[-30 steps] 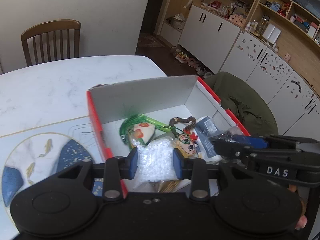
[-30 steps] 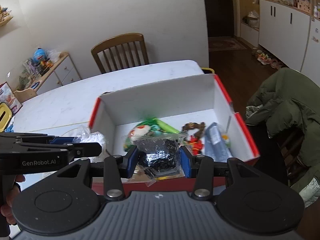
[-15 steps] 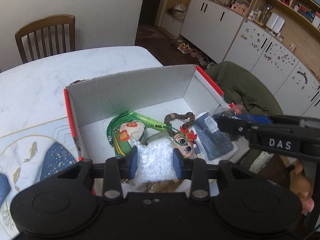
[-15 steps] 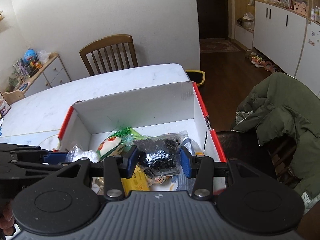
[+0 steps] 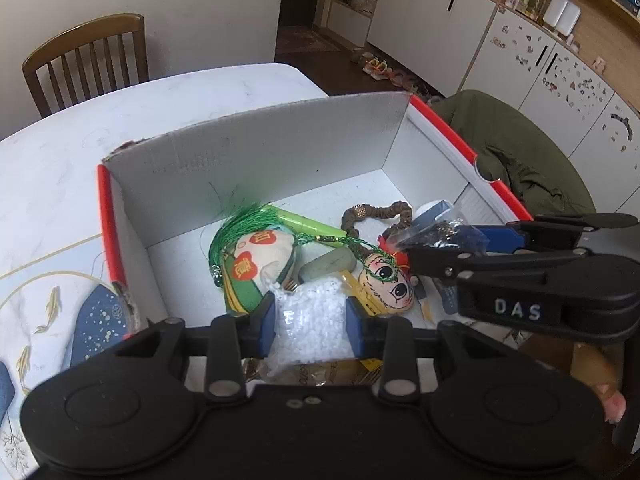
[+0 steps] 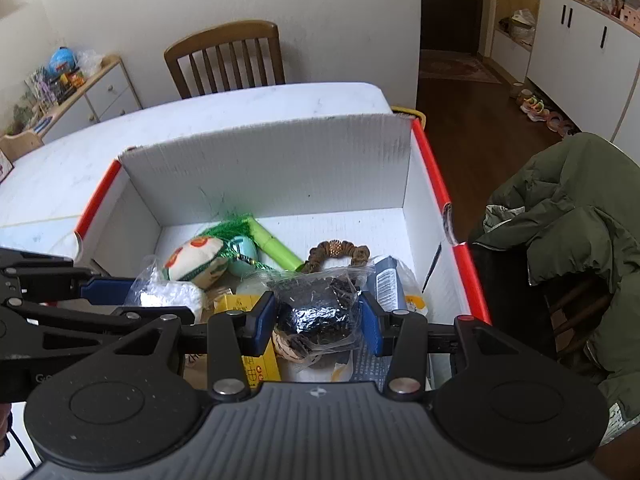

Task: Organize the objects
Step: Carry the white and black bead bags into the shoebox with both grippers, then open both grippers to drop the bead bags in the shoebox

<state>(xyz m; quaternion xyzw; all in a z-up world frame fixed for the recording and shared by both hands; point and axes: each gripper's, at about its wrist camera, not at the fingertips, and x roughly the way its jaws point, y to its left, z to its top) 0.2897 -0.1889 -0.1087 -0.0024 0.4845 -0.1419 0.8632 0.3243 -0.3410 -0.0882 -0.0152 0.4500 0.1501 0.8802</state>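
Box (image 5: 260, 160): left tool (image 5: 310, 322) grips white bead bag (image 5: 312, 328); right tool (image 6: 318, 320), marked "DAS", grips dark bead bag (image 6: 320, 312).

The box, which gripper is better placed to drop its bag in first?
Probably the right gripper: its dark bag hangs further in over the box floor. The left gripper holds the white bag near the front edge.

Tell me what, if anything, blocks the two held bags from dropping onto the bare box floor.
Both hang over clutter. The left gripper holds the white bead bag above yellow packets; the right gripper holds the dark bag above more packets. Bare floor lies by the box's far wall.
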